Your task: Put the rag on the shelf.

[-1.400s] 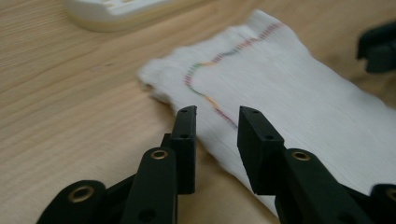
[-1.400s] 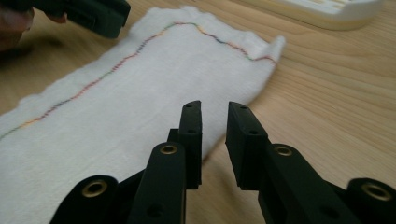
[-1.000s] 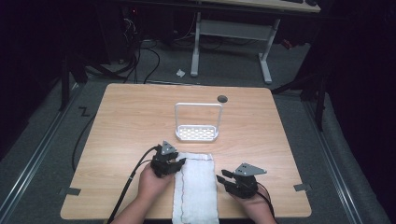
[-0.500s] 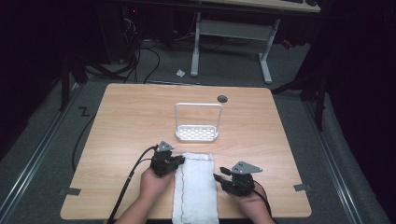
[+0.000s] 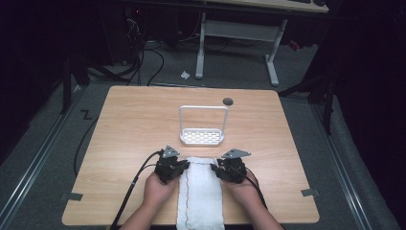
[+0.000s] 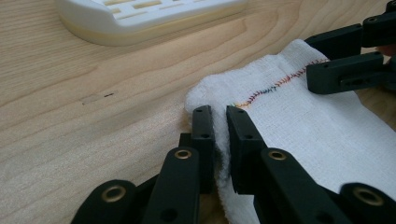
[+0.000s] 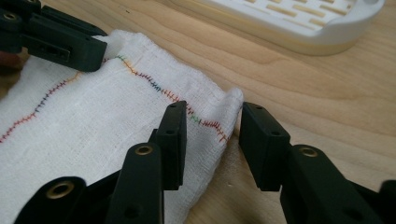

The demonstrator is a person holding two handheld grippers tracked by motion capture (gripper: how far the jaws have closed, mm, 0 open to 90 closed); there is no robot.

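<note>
At lower centre, the white cloth is lying on the worktop, its near end cut off. The left hand-held gripper is pinching its corner; the right hand-held gripper, jaws just narrowing, is straddling the opposite corner unclenched. The white rack is standing beyond.

A light wooden bench stands in a dark room, lit from above so that its top is bright while the surroundings fall into shadow. A small dark round spot sits near its far edge. The floor is grey carpet (a crumpled scrap of white paper lies on it beyond the bench). Black cables trail across the floor at the far left. Behind stands a second desk on a white metal frame. Grey tape tabs mark the floor by the bench's near corners.
</note>
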